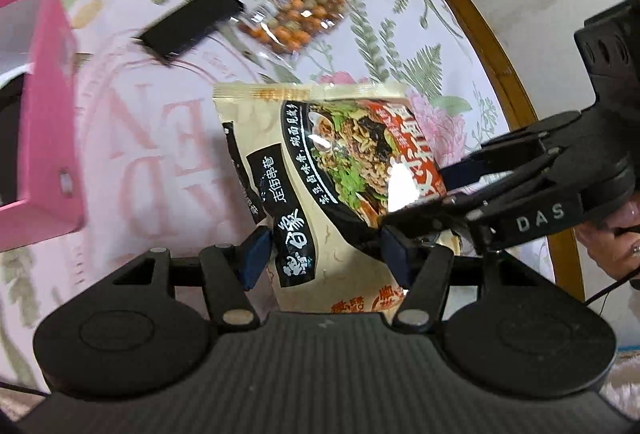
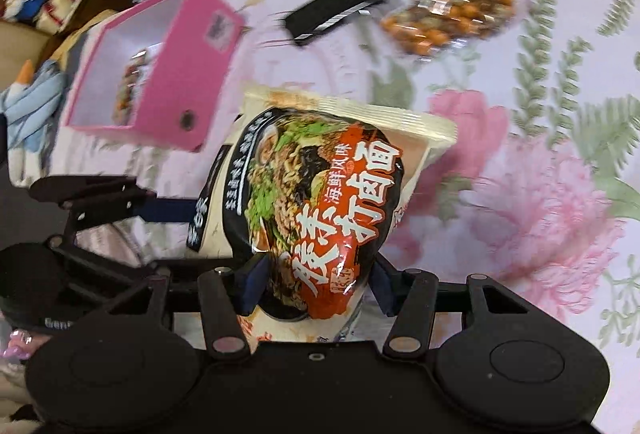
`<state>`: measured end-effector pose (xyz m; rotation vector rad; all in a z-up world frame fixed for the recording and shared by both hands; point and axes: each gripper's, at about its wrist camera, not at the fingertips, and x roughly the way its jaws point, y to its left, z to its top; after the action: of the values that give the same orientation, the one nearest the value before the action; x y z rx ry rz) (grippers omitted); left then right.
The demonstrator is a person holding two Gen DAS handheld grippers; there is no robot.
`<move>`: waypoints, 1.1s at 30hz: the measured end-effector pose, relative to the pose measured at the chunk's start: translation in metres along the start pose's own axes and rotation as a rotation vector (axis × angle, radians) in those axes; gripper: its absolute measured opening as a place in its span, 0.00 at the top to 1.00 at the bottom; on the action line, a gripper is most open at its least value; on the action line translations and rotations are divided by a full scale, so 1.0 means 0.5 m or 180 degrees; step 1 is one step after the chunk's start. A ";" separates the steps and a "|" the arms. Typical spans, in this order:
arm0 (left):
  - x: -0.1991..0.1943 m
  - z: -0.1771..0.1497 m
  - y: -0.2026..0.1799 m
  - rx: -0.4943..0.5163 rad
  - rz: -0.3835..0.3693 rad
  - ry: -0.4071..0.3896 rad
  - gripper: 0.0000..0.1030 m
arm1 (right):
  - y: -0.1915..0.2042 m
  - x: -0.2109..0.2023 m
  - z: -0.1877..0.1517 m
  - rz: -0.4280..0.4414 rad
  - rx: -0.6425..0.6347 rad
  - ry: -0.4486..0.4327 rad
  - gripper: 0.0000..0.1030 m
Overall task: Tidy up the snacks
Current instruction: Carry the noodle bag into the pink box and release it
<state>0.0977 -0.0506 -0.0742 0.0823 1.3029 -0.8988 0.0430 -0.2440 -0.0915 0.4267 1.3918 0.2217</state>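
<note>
A cream and black instant noodle packet (image 1: 320,170) is held above the flowered tablecloth by both grippers. My left gripper (image 1: 326,254) is shut on its left lower part. My right gripper (image 2: 316,286) is shut on its red and black lower part (image 2: 320,218); it also shows in the left wrist view (image 1: 452,186), reaching in from the right. A clear bag of orange and green coated nuts (image 1: 296,16) lies at the far side of the table (image 2: 452,6). A black bar-shaped pack (image 1: 192,22) lies left of it (image 2: 336,10).
A pink open box (image 2: 160,74) with a snack bag inside stands at the left of the table (image 1: 44,114). The table's wooden rim (image 1: 496,74) curves along the right. Cluttered shelves and a blue cloth (image 2: 36,98) lie beyond the left edge.
</note>
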 end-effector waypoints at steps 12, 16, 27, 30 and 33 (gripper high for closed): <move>-0.200 -0.071 0.139 -0.0215 0.0258 -0.0549 0.43 | 0.189 0.006 0.053 0.0370 -0.0523 -0.0187 0.49; -0.265 -0.082 0.196 -0.0309 0.0407 -0.0785 0.43 | 0.259 0.016 0.092 0.0445 -0.0768 -0.0385 0.51; -0.305 -0.029 0.362 -0.0572 0.0875 -0.1229 0.43 | 0.387 0.092 0.241 0.0423 -0.1140 -0.0867 0.53; -0.273 -0.007 0.419 -0.0658 0.0899 -0.1215 0.44 | 0.394 0.135 0.270 0.0366 -0.1057 -0.0827 0.53; -0.238 0.004 0.465 -0.0769 0.0800 -0.1114 0.44 | 0.383 0.176 0.276 0.0342 -0.0962 -0.0817 0.53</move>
<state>0.2427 0.1665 -0.0700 -0.0958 1.0363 -0.5092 0.2121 -0.0578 -0.0746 0.2676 1.0637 0.4432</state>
